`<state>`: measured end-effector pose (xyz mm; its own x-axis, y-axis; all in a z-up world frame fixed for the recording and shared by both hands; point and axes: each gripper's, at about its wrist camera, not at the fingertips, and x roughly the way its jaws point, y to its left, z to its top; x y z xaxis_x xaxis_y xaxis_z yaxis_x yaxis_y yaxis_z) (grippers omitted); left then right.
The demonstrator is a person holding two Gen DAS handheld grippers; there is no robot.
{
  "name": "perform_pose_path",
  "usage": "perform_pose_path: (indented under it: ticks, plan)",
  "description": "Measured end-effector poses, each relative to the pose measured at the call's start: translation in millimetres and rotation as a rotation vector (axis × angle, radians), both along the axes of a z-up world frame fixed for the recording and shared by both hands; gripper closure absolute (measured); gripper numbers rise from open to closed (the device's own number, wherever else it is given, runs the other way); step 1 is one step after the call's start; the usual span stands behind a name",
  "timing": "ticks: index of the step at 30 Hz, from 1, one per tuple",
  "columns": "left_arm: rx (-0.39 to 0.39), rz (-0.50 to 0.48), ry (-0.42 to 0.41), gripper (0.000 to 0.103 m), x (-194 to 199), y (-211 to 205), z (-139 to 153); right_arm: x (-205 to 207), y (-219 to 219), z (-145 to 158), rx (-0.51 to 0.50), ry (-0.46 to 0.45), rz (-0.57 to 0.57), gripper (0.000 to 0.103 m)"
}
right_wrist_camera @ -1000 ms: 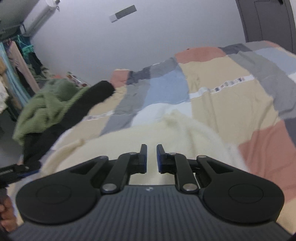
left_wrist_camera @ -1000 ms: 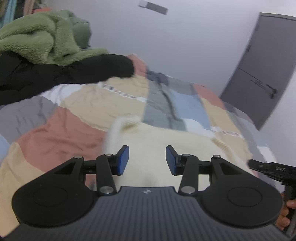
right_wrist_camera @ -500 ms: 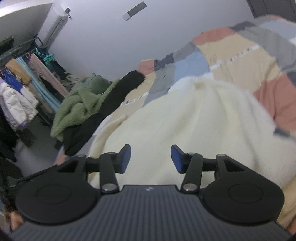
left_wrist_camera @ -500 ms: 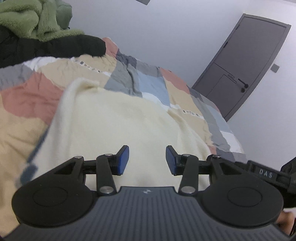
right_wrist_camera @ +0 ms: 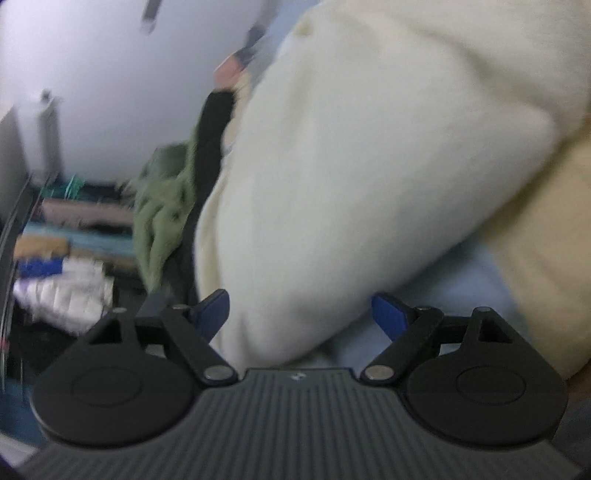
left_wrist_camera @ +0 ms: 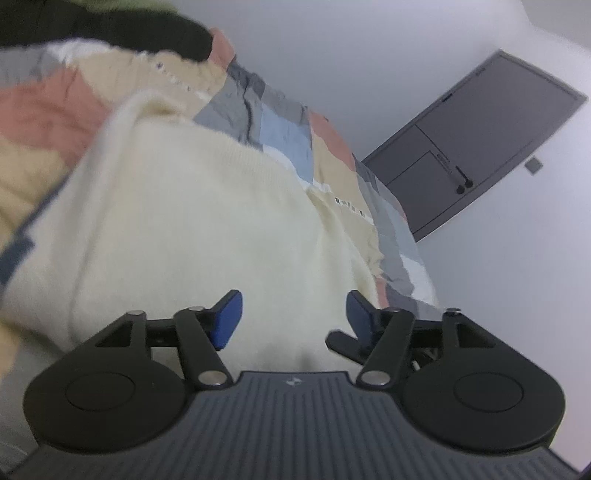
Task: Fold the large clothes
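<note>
Left gripper (left_wrist_camera: 293, 317) low over a cream knit sweater (left_wrist_camera: 192, 229), blue-padded fingers (left_wrist_camera: 226, 319) spread wide, nothing between them. Sweater spread on a patchwork quilt (left_wrist_camera: 325, 147) of peach, grey, blue and beige squares covering the bed. Black garment (left_wrist_camera: 110, 26) at the quilt's far end. Grey door (left_wrist_camera: 476, 140) in the white wall beyond, on the right.

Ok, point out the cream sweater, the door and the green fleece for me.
sweater (left_wrist_camera: 192, 221), left wrist view, middle of the knit body.
door (left_wrist_camera: 476, 140), left wrist view, centre of the grey panel.
green fleece (right_wrist_camera: 162, 206), right wrist view, the crumpled heap beside the sweater.
</note>
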<state>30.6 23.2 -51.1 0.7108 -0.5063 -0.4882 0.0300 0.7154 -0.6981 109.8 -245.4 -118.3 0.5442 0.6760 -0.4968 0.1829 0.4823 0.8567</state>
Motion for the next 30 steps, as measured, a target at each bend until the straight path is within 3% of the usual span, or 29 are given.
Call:
perform_pose_path:
  ticks: [4,8,15,17,20,25,28,30]
  plan:
    - [-0.157,-0.02,0.046,0.022,2,4,-10,-1,-8,-9,0.021,0.031,-0.065,0.016]
    - [-0.27,-0.075,0.106,0.021,6,-3,-24,-6,-15,-14,0.051,0.02,-0.089,0.016]
    - [-0.438,-0.118,0.247,0.017,15,-15,-60,-10,-23,7,0.156,-0.148,-0.092,0.016]
    - [-0.543,-0.087,0.317,0.016,17,-13,-80,-10,-25,12,0.177,-0.177,-0.098,0.016]
    - [-0.599,-0.011,0.37,0.016,16,-5,-97,-10,-25,11,0.185,-0.177,-0.108,0.016]
    - [-0.697,0.137,0.424,0.017,12,15,-116,-4,-24,-4,0.147,-0.068,-0.118,0.017]
    - [-0.669,0.198,0.43,0.018,7,19,-115,-3,-22,-18,0.133,0.016,-0.113,0.017]
    - [-0.663,0.235,0.426,0.018,4,25,-112,-3,-23,-19,0.124,0.022,-0.113,0.017]
